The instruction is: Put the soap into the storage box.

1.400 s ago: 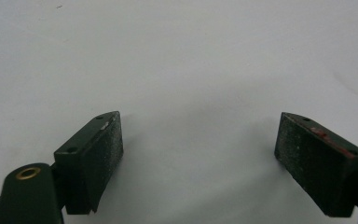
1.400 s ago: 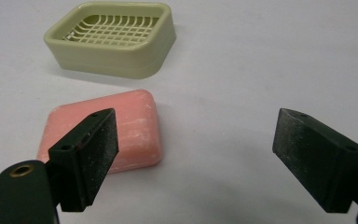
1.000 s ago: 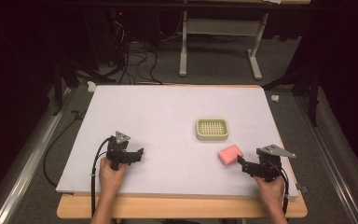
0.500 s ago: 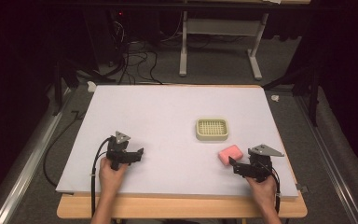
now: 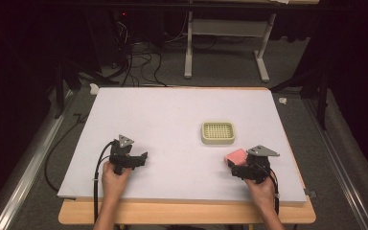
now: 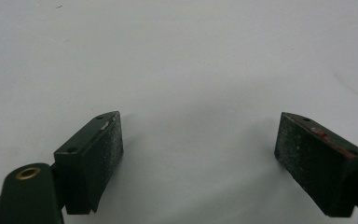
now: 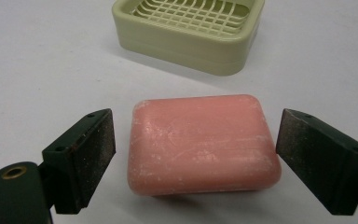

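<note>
A pink bar of soap (image 7: 203, 142) lies flat on the white table (image 5: 172, 120), also seen in the high view as the soap (image 5: 235, 156). My right gripper (image 7: 196, 156) is open with one jaw on each side of the bar, small gaps showing on both sides. Just beyond the soap stands a pale green soap dish (image 7: 189, 30) with a grid insert, the dish (image 5: 218, 132) sitting right of the table's middle. At the front left my left gripper (image 5: 139, 159) rests low over bare table, its jaws wide open with nothing between them (image 6: 198, 154).
The table's front edge (image 5: 182, 199) runs just behind both hands. Off the far side are a white metal stand (image 5: 225, 52) and cables (image 5: 134, 62) on the floor. A metal rail (image 5: 28, 172) runs along the left.
My right gripper has moved left and forward until its jaws straddle the pink soap. The left gripper has stayed where it was.
</note>
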### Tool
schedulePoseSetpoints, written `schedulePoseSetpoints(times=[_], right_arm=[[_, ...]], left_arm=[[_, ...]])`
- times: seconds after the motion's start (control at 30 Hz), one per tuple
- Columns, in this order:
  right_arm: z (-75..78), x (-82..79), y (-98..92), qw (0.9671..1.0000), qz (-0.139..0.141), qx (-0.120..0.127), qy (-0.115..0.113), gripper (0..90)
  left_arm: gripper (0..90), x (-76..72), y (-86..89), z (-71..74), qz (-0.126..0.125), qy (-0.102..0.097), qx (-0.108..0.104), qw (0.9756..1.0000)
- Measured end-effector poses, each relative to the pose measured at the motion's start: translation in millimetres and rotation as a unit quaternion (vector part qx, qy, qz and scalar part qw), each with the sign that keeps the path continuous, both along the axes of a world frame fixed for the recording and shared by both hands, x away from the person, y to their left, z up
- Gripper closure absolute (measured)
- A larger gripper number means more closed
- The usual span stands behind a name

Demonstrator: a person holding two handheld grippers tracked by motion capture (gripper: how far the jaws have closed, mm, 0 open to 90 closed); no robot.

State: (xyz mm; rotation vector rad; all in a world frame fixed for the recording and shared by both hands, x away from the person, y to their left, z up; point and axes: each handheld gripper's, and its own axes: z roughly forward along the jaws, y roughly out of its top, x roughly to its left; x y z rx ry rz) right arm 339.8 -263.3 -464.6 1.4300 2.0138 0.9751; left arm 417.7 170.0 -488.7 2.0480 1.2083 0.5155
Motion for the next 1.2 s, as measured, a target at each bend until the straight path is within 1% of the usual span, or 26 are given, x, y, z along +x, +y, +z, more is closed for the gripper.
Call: schedulePoseSetpoints(times=[0.13,0.23,0.33,0.37,0.4,0.43,0.53,0.83,0.97,1.0,1.2], right_arm=[[-0.9,3.7,2.9,0.9999,0.001,-0.014,0.000,12.4],[-1.6,5.4,3.3,0.9999,0.000,-0.016,0.003,12.4],[-5.0,9.0,3.8,0.9996,-0.002,-0.020,0.017,12.4],[-5.0,9.0,3.8,0.9996,-0.002,-0.020,0.017,12.4],[-7.9,11.1,4.2,0.9994,-0.002,-0.023,0.024,12.4],[-8.7,11.5,4.5,0.9994,-0.001,-0.025,0.025,12.4],[-11.3,12.8,5.2,0.9992,-0.002,-0.025,0.030,12.3],[-14.6,13.7,5.3,0.9992,-0.004,-0.025,0.032,12.6],[-16.4,14.1,5.6,0.9989,-0.004,-0.027,0.037,13.0],[-17.3,14.6,5.6,0.9987,-0.003,-0.028,0.042,13.2],[-17.5,15.3,5.3,0.9986,-0.001,-0.025,0.045,13.3]], left_arm=[[15.8,-0.1,0.0,0.0,0.000,0.000,0.000,1.0000],[15.8,0.0,0.0,0.0,0.000,0.000,0.000,1.0000],[15.8,0.0,0.0,0.0,0.000,0.000,0.000,1.0000],[15.8,0.0,0.0,0.0,0.000,0.000,0.000,1.0000],[15.8,0.0,0.0,0.0,0.000,0.000,0.000,1.0000],[15.8,0.0,0.0,0.0,0.000,0.000,0.000,1.0000],[15.8,0.0,0.0,0.0,0.000,0.000,0.000,1.0000],[15.8,-0.2,-0.1,0.1,0.000,0.000,0.001,1.0000],[15.8,-0.2,-0.1,0.1,0.000,0.000,0.001,1.0000],[15.8,-0.2,-0.1,0.1,0.000,0.000,0.001,1.0000],[15.8,-0.2,-0.1,0.1,0.000,0.000,0.001,1.0000]])
